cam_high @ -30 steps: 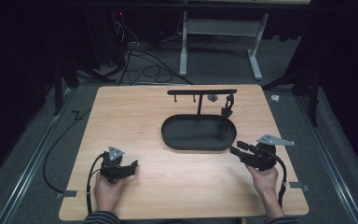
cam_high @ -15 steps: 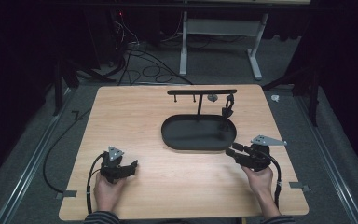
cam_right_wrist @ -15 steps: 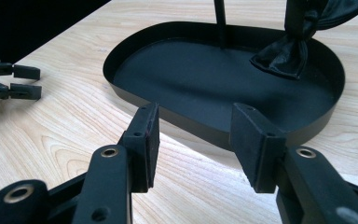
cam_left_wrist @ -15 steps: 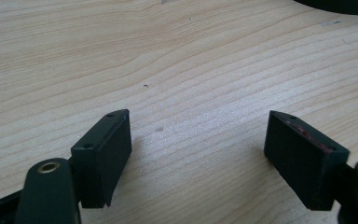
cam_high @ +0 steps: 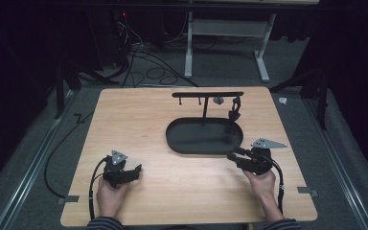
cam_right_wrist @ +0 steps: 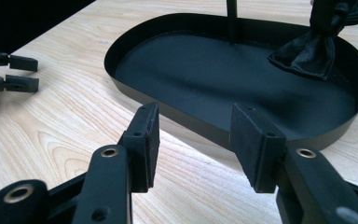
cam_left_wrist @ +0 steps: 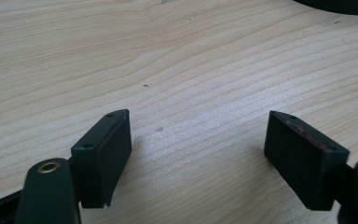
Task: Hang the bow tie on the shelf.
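The light wooden worktop [cam_high: 172, 124] is pale tan with fine, darker brown grain lines running across it. The shallow oval metal tray [cam_right_wrist: 135, 88], just beyond the right gripper [cam_right_wrist: 193, 135] fingers [cam_right_wrist: 256, 144], is matt black inside and out. The upright T-shaped stand [cam_high: 204, 103] rising from it is black. The soft leather-like pouch [cam_right_wrist: 307, 56] hanging beyond the fingers is glossy black. Both grippers are black; the left gripper [cam_left_wrist: 198, 154] carries black fingers [cam_left_wrist: 107, 149], one edged with faint red marks. The plates on top are grey. The floor [cam_high: 38, 158] is dark grey.
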Motion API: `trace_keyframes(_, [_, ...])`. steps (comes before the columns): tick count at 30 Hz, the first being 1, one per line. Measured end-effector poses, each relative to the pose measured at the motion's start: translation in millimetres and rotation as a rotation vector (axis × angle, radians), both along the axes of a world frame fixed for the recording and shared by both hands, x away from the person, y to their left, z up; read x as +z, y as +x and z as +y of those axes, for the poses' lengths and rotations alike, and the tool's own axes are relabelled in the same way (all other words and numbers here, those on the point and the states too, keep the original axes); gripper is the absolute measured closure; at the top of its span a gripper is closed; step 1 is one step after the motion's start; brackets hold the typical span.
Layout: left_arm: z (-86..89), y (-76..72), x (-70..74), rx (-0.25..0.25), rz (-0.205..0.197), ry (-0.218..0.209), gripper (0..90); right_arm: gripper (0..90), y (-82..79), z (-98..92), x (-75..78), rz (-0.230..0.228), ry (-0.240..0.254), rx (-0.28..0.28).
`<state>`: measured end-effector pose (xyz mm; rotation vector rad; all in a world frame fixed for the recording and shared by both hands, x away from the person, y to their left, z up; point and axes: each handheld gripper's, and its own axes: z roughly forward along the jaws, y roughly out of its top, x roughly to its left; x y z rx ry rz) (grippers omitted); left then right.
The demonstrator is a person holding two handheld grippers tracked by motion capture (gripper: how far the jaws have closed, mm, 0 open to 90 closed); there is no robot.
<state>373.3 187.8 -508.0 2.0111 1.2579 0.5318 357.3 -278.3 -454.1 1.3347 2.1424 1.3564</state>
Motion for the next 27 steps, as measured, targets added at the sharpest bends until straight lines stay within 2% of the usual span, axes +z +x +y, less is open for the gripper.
trace_keyframes(27, [-0.1,-0.2,0.0,-0.001,0.0,0.002,23.3,54.2,4.5,22.3,-14.8,0.015,-0.073,0.026])
